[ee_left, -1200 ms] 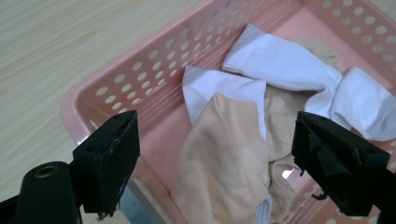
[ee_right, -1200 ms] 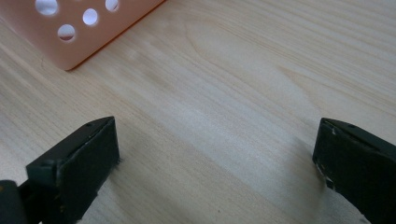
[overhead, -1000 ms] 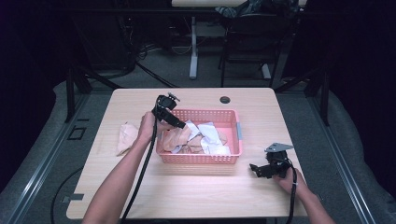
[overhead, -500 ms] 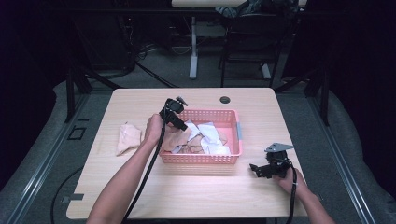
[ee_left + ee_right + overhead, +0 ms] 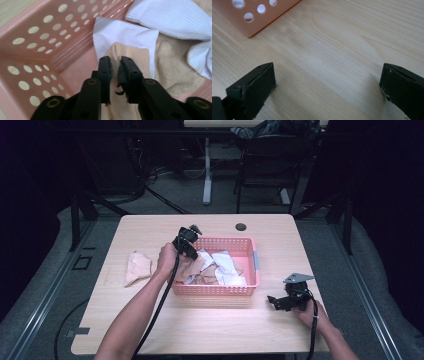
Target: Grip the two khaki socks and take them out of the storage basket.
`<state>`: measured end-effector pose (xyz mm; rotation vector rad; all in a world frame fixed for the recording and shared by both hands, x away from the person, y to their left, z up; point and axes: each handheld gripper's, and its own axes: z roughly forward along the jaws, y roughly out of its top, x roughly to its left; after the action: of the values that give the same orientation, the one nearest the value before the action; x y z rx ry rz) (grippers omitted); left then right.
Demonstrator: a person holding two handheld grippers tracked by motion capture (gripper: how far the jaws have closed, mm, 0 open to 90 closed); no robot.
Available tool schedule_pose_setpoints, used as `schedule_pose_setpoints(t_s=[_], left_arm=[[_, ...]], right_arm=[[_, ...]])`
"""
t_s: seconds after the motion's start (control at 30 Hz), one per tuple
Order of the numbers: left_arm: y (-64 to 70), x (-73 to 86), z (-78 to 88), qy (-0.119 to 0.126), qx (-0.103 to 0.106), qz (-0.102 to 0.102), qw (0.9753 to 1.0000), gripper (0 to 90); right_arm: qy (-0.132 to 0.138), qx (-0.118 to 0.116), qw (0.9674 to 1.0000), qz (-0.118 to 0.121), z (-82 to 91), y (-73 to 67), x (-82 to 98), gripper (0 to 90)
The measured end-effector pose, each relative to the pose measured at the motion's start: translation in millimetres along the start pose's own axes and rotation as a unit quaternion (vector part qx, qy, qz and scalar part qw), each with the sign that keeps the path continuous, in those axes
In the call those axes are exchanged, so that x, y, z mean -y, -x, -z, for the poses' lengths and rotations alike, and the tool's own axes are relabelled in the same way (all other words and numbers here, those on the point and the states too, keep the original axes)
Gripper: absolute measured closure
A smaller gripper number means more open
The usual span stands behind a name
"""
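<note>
Pink basket (image 5: 252, 265) sits mid-table with mixed cloths inside. Left gripper (image 5: 115, 65), at the basket's left end, has just been closing and now pinches a fold of the beige cloth (image 5: 130, 56); pickup looks ready. Right gripper (image 5: 327, 82) rests near-right on bare table, jaws spread.

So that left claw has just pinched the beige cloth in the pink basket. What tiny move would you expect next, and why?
Probably a short lift straight up. The left gripper has just been closing, and its jaws now pinch a fold of the beige knitted cloth inside the pink perforated plastic basket. White cloths lie against it, so rising slowly should pull it free. Another beige cloth already lies on the table.
</note>
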<state>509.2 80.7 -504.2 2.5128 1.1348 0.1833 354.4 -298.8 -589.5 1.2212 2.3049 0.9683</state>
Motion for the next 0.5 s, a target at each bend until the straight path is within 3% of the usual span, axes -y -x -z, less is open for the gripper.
schedule_pose_setpoints(t_s=[0.27,0.5], left_arm=[[-2.8,6.2,21.3,0.037,0.002,0.000,0.9993,88.1],[0.8,11.4,50.1,0.083,-0.011,-0.022,0.9963,88.2]], right_arm=[[0.000,0.000,1.0000,0.000,0.0,0.0,0.0,0.0],[0.000,-0.001,1.0000,0.000,0.0,0.1,0.0,0.0]])
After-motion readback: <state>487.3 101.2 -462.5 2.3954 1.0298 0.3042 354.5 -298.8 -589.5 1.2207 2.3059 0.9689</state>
